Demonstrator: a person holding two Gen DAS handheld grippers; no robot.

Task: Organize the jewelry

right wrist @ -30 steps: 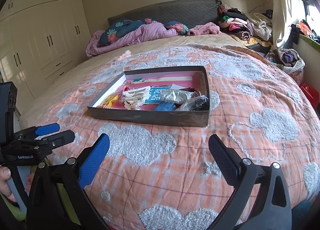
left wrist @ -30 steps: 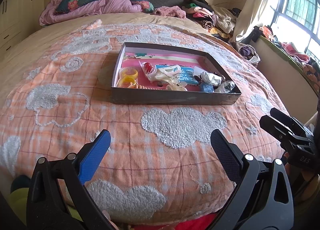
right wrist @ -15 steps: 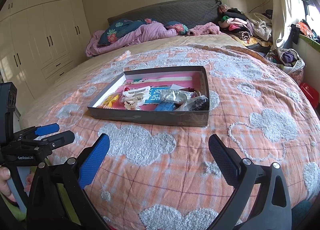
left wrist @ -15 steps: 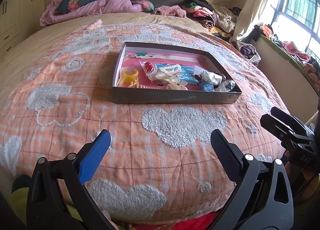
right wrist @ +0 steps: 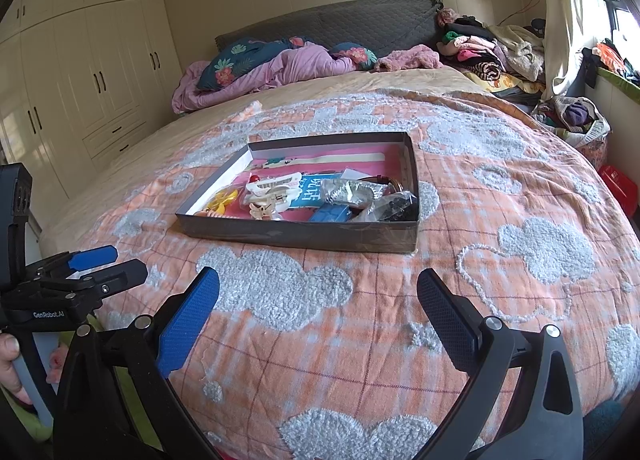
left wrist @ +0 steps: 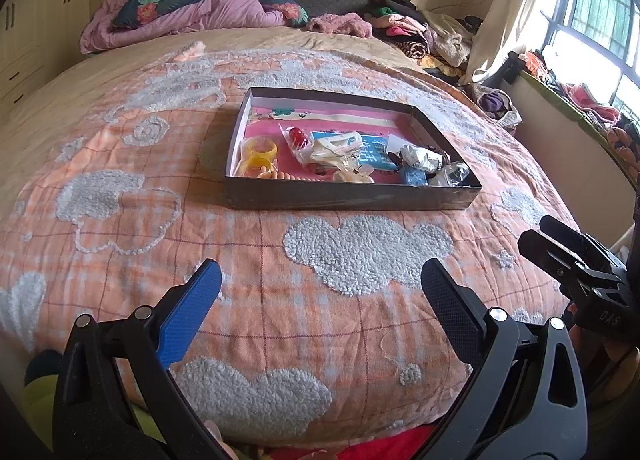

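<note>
A shallow dark box (left wrist: 348, 195) (right wrist: 296, 234) with a pink lining sits in the middle of the bed. Inside lie a yellow bangle (left wrist: 259, 149), a bagged red piece (left wrist: 297, 135), a white hair clip (right wrist: 272, 184), a blue card (left wrist: 370, 151), a small blue box (right wrist: 331, 213) and clear bags of dark jewelry (right wrist: 390, 205). My left gripper (left wrist: 320, 292) hovers open over the blanket well short of the box, nothing between its fingers. My right gripper (right wrist: 318, 300) is likewise open and holds nothing, near the bed's front edge.
The box rests on an orange checked blanket (left wrist: 360, 252) with fluffy white clouds. Pillows and a purple duvet (right wrist: 280, 67) lie at the headboard, a clothes pile (right wrist: 492, 51) at the back right, wardrobes (right wrist: 80, 79) on the left. A hand (right wrist: 10, 364) grips the left handle.
</note>
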